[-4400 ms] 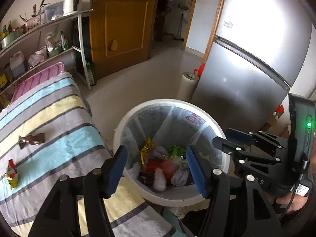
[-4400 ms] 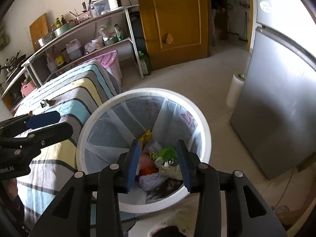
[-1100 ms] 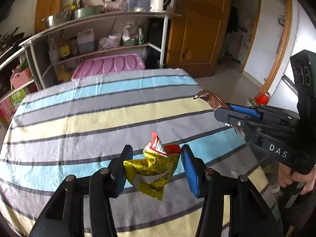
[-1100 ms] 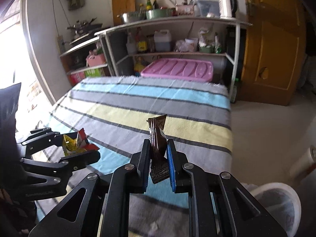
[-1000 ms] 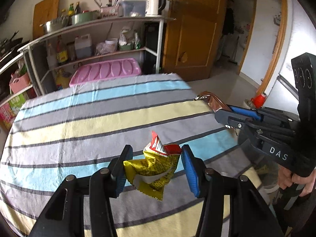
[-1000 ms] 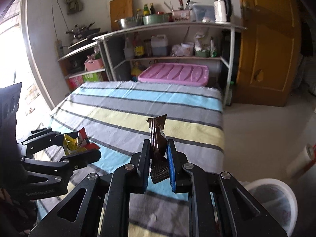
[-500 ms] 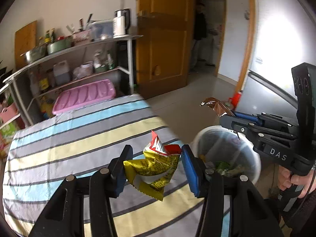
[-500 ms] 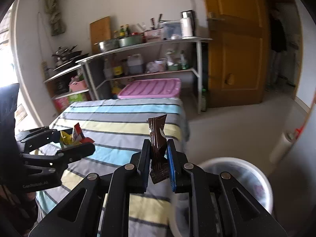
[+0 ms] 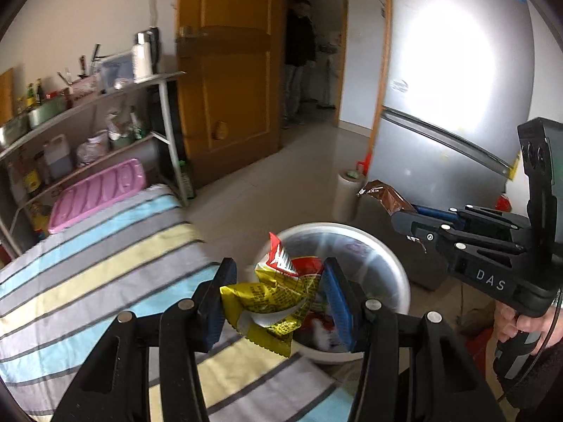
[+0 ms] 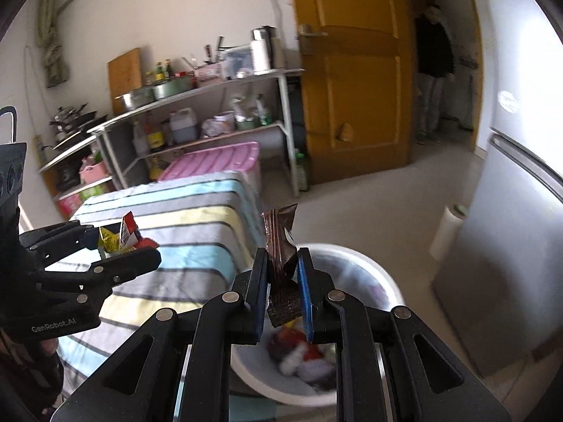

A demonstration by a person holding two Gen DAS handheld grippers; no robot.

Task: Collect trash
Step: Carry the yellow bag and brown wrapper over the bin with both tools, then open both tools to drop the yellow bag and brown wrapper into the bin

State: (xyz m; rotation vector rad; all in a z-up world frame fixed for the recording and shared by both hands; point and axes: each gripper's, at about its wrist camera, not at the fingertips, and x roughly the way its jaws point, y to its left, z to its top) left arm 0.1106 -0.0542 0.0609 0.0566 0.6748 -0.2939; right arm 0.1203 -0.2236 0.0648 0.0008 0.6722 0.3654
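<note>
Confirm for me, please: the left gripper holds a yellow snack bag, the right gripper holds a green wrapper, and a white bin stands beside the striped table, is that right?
Not quite. The wrapper in the right gripper is dark brown, not green, as the right wrist view shows. The rest holds: the left gripper holds the yellow snack bag, and the white bin stands beside the striped table.
</note>
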